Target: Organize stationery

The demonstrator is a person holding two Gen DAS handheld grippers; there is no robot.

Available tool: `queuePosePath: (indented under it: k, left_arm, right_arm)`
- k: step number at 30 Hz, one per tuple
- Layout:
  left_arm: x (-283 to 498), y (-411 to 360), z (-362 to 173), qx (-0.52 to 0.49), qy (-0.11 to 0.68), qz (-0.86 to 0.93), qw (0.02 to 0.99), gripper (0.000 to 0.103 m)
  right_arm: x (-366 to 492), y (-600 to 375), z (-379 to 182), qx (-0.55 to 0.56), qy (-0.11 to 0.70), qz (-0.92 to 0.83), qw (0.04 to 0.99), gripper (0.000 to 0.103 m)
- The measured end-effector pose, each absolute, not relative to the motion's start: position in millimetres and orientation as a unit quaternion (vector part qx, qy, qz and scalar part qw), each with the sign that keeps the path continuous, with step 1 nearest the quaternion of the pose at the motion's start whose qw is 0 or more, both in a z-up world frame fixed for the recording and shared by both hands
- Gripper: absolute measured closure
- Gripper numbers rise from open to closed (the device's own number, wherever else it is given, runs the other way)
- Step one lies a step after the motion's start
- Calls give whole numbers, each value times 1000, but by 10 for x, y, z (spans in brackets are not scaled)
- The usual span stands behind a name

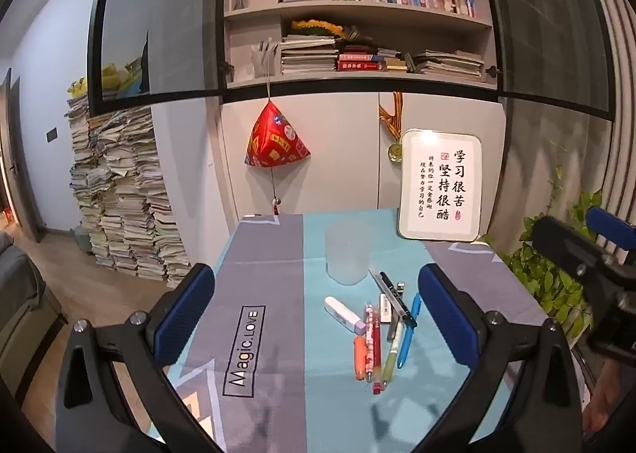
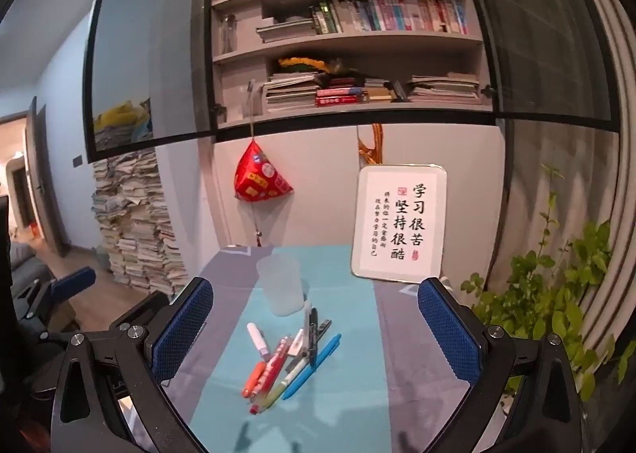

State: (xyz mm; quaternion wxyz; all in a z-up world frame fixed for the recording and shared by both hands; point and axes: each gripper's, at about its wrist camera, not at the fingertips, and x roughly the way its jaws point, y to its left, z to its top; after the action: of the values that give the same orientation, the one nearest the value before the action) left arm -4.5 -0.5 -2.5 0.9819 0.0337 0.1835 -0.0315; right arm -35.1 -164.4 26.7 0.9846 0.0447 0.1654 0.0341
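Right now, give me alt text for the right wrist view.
The open right gripper hovers over a loose pile of coloured pens on a teal and grey tablecloth. A frosted plastic cup stands empty just behind the pile, a framed calligraphy sign beyond.

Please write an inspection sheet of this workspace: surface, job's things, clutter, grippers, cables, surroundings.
Surface: table under a grey and light-blue cloth printed "Magic.LOVE".
Job's things: frosted plastic cup standing upright and empty; just in front of it a loose pile of pens, with an orange pen, a blue pen and a white correction tape.
Clutter: framed calligraphy sign leaning at the table's far edge.
Grippers: left gripper and right gripper both above the table with jaws wide open, nothing between them.
Cables: nothing seen.
Surroundings: bookshelf, red hanging ornament, stacked papers, green plant.
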Motion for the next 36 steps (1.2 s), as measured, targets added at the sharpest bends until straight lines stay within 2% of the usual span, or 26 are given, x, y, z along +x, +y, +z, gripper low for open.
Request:
queuePosePath:
  k: [36]
  left_arm:
    - [-7, 84, -8, 16, 202, -26, 979, 1]
  right_arm:
    - [-320, -1605, 192, 35, 173, 47, 983, 0]
